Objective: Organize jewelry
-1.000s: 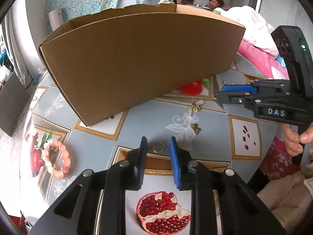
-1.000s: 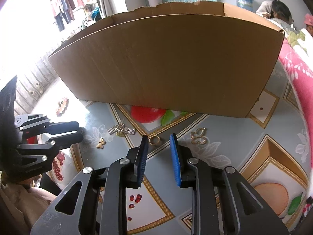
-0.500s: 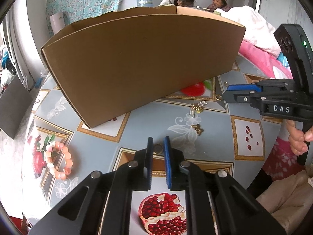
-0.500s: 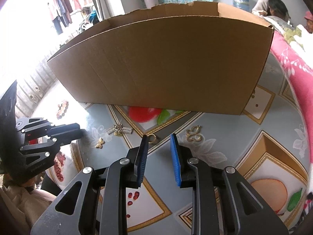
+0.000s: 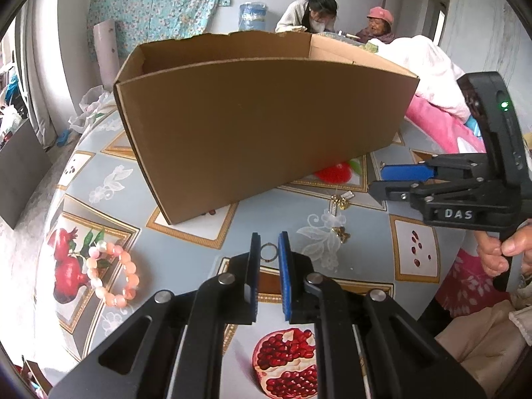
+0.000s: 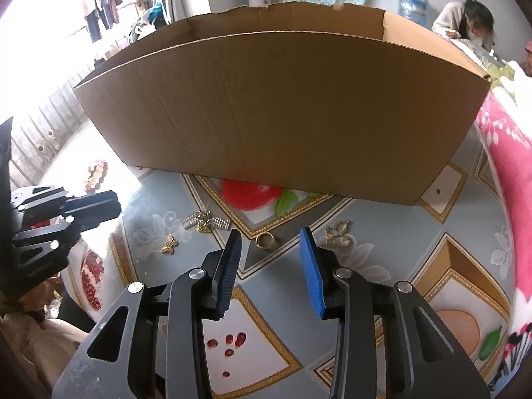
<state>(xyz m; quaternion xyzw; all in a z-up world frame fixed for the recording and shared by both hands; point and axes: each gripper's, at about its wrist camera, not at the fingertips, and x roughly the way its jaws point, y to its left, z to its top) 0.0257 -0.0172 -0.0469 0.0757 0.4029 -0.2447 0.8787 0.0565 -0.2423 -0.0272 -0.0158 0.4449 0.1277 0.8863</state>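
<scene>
1. Behind everything stands a big open cardboard box [image 5: 266,126] on the table [image 5: 186,259], which wears a pale blue cloth printed with pomegranates; two people sit at the far end of the room.

2. My left tool [image 5: 268,254] has its pads drawn close together, and a small ring [image 5: 268,252] sits right in the narrow gap at the tips. It looks pinched between the pads, held upright with its round face towards the camera, though I cannot be sure the grip is firm.

3. My right tool [image 6: 270,245] is wide open and holds nothing. A gold ring [image 6: 264,241] lies flat on the table just ahead of it, between the lines of the two pads and nearer the dark one. Whether this is a second ring or the same one, I cannot tell.

4. The relation that matters, as I judge it: the box lies straight ahead of the left tool and its near wall rises well above the ring. So the ring has to go up and forward over that rim before I let go.

5. Other pieces wait on the table: a little butterfly [image 6: 170,243], a sparkly hair clip [image 6: 206,223] and a curly gold brooch [image 6: 339,232], all nearer the right tool, and a pink bead bracelet [image 5: 114,274] off to the left of the left tool.

6. The left tool is nearest to the bracelet, so I would give it that piece afterwards.
</scene>
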